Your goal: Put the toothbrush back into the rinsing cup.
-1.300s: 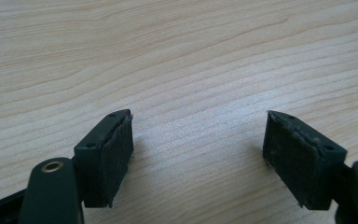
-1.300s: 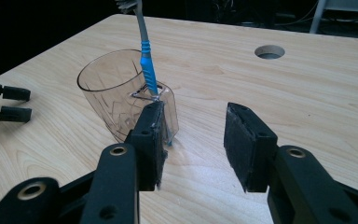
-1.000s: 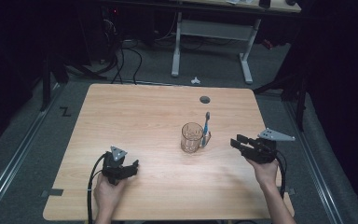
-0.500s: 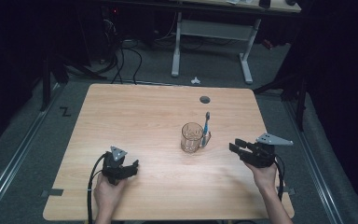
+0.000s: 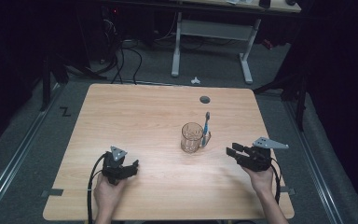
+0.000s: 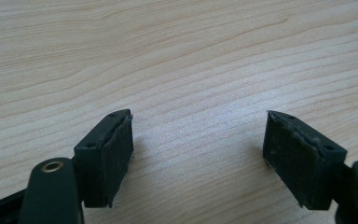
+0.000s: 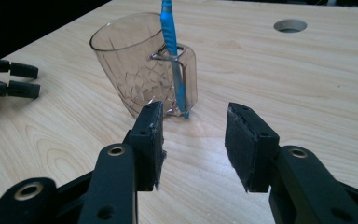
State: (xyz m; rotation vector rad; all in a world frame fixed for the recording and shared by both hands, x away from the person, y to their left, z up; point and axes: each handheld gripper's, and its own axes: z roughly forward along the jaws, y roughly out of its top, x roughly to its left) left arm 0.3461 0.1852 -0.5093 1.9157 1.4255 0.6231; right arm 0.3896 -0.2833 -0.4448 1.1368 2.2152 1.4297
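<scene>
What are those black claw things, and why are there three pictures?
Those are grabbers, tools with two jaws that a person squeezes by hand. No robot here! The big picture comes from a camera up high, looking down at a wooden table. You can see the person's hands at the bottom, the left grabber in one and the right grabber in the other.

The other two pictures come from little cameras riding on each grabber, looking out between its jaws. The left one looks at bare wood. The right one looks at a clear mug with a blue toothbrush standing in its handle.

Both grabbers are open and hold nothing. The right one points at the mug and is close to it, not touching.
</scene>
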